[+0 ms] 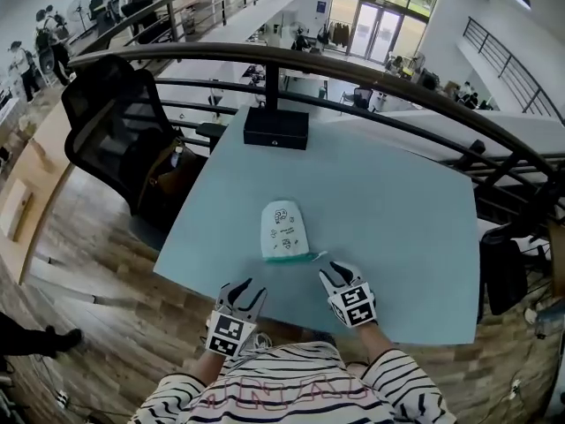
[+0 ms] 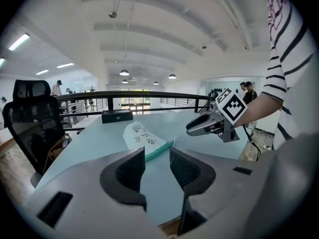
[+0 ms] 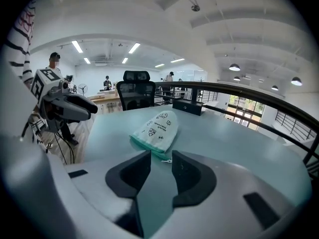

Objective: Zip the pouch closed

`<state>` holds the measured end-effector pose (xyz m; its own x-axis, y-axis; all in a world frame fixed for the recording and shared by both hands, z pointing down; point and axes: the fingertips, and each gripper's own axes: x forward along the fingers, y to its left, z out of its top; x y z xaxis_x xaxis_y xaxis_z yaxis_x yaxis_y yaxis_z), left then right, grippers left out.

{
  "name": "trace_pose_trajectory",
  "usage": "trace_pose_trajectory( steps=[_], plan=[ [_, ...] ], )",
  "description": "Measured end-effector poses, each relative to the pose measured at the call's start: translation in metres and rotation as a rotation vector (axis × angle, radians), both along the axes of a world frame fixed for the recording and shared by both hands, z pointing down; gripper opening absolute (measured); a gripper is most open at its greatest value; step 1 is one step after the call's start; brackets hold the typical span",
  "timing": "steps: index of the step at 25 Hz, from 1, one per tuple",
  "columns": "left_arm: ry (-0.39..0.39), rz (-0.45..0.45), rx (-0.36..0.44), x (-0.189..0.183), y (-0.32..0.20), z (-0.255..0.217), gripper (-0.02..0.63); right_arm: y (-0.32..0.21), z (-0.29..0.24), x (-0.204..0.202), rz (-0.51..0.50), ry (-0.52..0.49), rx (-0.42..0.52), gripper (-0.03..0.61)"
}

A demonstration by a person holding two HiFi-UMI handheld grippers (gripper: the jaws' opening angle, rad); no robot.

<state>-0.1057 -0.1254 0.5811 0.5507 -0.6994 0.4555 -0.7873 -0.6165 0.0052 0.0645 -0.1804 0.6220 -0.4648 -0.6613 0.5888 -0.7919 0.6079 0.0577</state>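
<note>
A white pouch (image 1: 284, 230) with small prints and a teal zip edge lies flat on the pale teal table (image 1: 397, 228), its zip edge toward me. A small zip pull (image 3: 167, 161) sticks out at the near corner. My left gripper (image 1: 243, 287) hovers at the table's near edge, left of the pouch, open with nothing between its jaws. My right gripper (image 1: 338, 272) is just right of the pouch's near corner, also open and empty. From the left gripper view, the pouch (image 2: 142, 136) lies ahead and the right gripper (image 2: 209, 123) is beside it. The right gripper view has the pouch (image 3: 157, 128) just beyond its jaws.
A black box (image 1: 276, 127) sits at the table's far edge against a dark railing (image 1: 371, 73). A black mesh office chair (image 1: 115, 126) stands to the table's left. Wooden floor (image 1: 88, 263) lies below the table's left edge.
</note>
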Motion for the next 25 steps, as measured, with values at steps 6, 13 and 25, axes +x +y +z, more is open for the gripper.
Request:
trace_pose_trajectory(
  steps=[6,13,25],
  plan=[
    [-0.011,0.057,-0.023,-0.001,-0.007,0.008,0.132,-0.015,0.012,0.012,-0.043,0.119,-0.008,0.141],
    [0.000,0.072,-0.047,0.017,-0.021,0.017,0.132,-0.041,0.027,0.023,-0.246,0.330,0.013,0.141],
    [-0.021,0.042,-0.069,0.032,-0.039,0.034,0.132,-0.057,0.062,0.004,-0.612,0.488,0.033,0.141]
  ],
)
